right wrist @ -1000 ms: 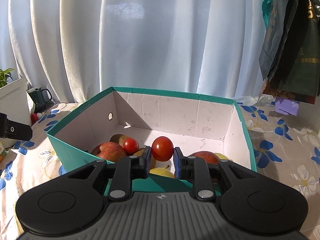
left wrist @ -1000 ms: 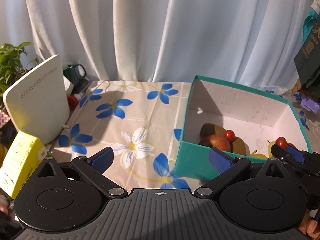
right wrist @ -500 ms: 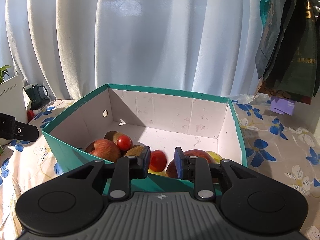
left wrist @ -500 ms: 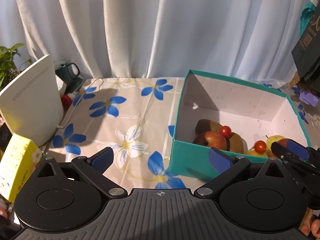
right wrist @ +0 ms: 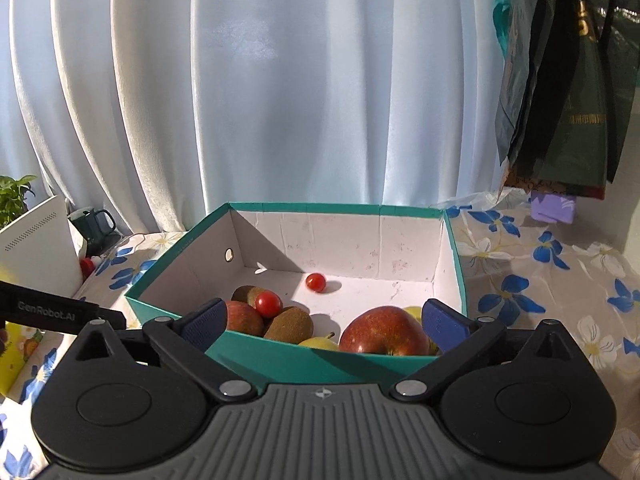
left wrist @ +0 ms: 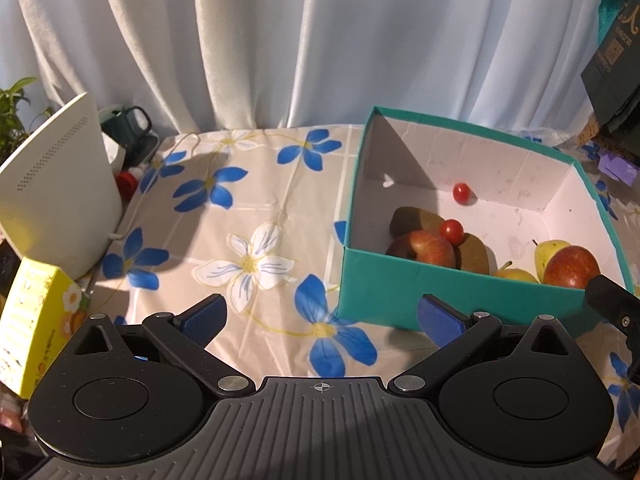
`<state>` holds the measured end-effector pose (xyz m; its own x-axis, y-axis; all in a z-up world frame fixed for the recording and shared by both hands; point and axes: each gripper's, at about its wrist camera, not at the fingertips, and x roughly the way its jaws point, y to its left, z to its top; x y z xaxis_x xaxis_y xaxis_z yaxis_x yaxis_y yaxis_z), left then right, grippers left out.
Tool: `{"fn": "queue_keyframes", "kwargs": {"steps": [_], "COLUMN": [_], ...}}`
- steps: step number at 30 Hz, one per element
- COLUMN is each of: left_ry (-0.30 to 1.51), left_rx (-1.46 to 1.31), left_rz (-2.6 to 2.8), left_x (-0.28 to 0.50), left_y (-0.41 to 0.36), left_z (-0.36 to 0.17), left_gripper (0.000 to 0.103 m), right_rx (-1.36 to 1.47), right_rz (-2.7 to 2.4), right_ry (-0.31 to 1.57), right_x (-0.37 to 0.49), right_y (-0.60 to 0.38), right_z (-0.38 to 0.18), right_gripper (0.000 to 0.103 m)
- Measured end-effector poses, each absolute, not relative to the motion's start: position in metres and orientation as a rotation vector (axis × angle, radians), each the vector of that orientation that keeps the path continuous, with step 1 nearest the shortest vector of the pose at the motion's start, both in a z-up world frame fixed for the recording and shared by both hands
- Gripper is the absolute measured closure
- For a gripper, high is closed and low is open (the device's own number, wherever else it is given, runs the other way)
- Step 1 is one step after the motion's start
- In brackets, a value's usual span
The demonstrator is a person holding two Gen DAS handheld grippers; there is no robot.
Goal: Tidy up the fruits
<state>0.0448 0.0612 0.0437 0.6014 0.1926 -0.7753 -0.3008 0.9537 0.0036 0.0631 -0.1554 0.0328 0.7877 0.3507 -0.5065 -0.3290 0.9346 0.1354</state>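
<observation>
Looking through both wrist cameras, I find the work surface covered by a beige tablecloth [left wrist: 256, 200] printed with blue and white flowers, backed by a pleated white curtain [right wrist: 300, 100] with daylight behind it. Dark plastic bags [right wrist: 560, 100] hang at the right of the room.

The teal cardboard box [right wrist: 320, 356] with a white interior sits on the cloth. Inside it I count 2 cherry tomatoes: 1 loose on the bare floor near the back wall [right wrist: 315, 282], 1 resting on top of the kiwis [right wrist: 268, 304]. A kiwi [right wrist: 293, 325] and a red apple [left wrist: 422, 249] lie together at the near left corner. A larger red apple [right wrist: 384, 333] and yellow pears [left wrist: 550, 251] lie at the near right.

My left gripper [left wrist: 320, 318] hovers over the cloth beside the box, jaws spread wide and holding nothing. My right gripper [right wrist: 320, 320] hangs at the box's near wall, jaws likewise wide apart and empty.

At the left edge stand a white perforated appliance [left wrist: 56, 196], a yellow carton [left wrist: 36, 320], a dark green mug [right wrist: 92, 226] and a potted plant [left wrist: 14, 116].
</observation>
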Motion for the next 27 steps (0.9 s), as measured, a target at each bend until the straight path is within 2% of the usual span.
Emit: {"fn": "queue_keyframes", "kwargs": {"steps": [11, 18, 24, 27], "left_ry": [0.964, 1.035, 1.155, 1.15], "left_rx": [-0.057, -0.052, 0.045, 0.109], "left_rz": [0.211, 0.139, 0.098, 0.115], "left_x": [0.042, 0.056, 0.08, 0.088], "left_y": [0.041, 0.028, 0.013, 0.006], "left_z": [0.037, 0.035, 0.027, 0.029], "left_gripper": [0.0, 0.0, 0.0, 0.0], "right_rx": [-0.069, -0.199, -0.239, -0.229], "right_rz": [0.141, 0.134, 0.113, 0.104], "right_ry": [0.747, 1.112, 1.229, 1.26], "right_x": [0.042, 0.075, 0.087, 0.096], "right_y": [-0.168, -0.147, -0.133, -0.132], "right_z": [0.031, 0.009, -0.005, -0.006], "right_gripper": [0.0, 0.0, 0.0, 0.0]}}
